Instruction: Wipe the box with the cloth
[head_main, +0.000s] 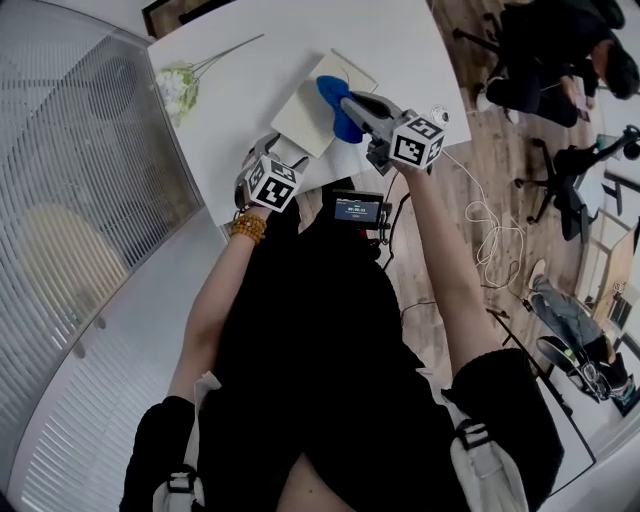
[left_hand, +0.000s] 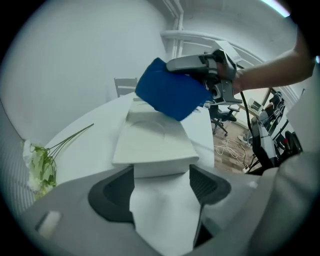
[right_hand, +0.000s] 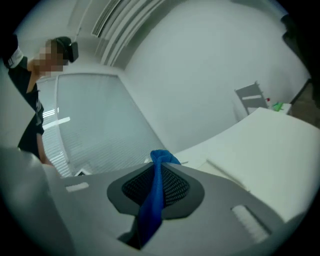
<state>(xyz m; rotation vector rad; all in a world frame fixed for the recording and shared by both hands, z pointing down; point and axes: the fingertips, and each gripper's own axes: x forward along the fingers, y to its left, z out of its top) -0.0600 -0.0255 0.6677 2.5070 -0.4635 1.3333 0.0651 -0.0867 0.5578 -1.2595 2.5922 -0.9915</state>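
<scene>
A flat cream box (head_main: 305, 112) lies on the white table (head_main: 400, 50). My left gripper (head_main: 283, 155) is at its near end. In the left gripper view the box (left_hand: 152, 142) fills the gap between the two dark pads, so the left gripper (left_hand: 161, 182) is shut on the box. My right gripper (head_main: 347, 100) is shut on a blue cloth (head_main: 336, 108) over the box's far right part. The cloth (left_hand: 167, 95) hangs from the right gripper (left_hand: 200, 62) just above the lid; I cannot tell whether it touches. In the right gripper view the cloth (right_hand: 155, 195) is pinched between the pads of the right gripper (right_hand: 158, 182).
A sprig of pale flowers (head_main: 180, 85) lies on the table left of the box, its stems pointing to the far side. Window blinds (head_main: 80, 200) run along the left. On the wooden floor at right are a white cable (head_main: 490, 230), office chairs (head_main: 570, 180) and a seated person (head_main: 560, 60).
</scene>
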